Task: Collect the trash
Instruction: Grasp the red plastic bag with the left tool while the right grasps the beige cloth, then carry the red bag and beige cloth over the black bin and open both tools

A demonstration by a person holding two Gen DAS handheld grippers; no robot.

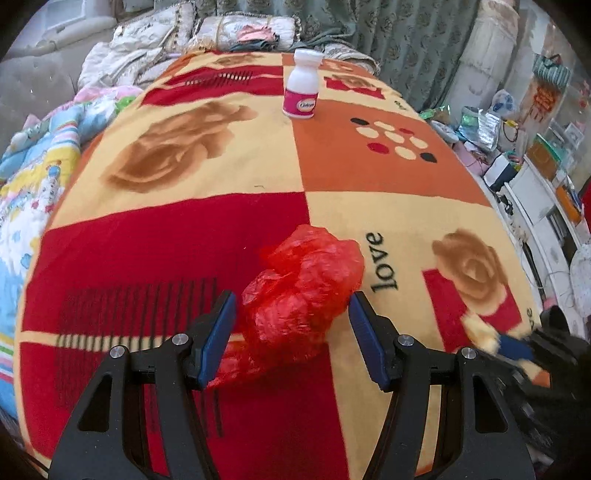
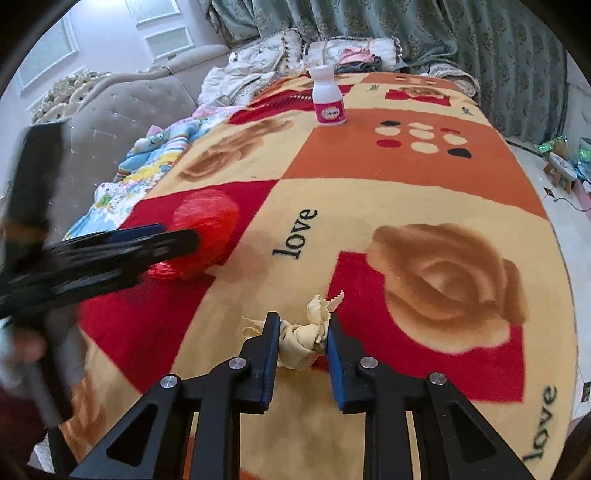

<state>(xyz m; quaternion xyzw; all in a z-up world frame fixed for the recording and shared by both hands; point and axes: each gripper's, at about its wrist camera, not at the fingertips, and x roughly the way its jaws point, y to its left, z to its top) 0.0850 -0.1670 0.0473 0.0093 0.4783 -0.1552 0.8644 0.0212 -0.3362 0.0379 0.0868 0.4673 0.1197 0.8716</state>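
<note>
A crumpled red plastic bag (image 1: 303, 291) lies on the patterned blanket (image 1: 207, 155). My left gripper (image 1: 291, 310) is open, its jaws on either side of the bag, with a gap on the left side. The bag also shows in the right wrist view (image 2: 207, 229) with the left gripper (image 2: 162, 240) over it. My right gripper (image 2: 301, 328) is shut on a crumpled cream paper scrap (image 2: 306, 339) near the blanket's front. It shows blurred in the left wrist view (image 1: 484, 332). A white bottle with a pink label (image 1: 301, 86) stands upright at the far end, also in the right wrist view (image 2: 328, 98).
Pillows (image 1: 236, 29) and folded quilts (image 1: 33, 170) lie at the far end and left of the bed. A grey padded headboard (image 2: 122, 110) is on the left. A cluttered white shelf (image 1: 543, 192) stands to the right. Green curtains (image 2: 461, 40) hang behind.
</note>
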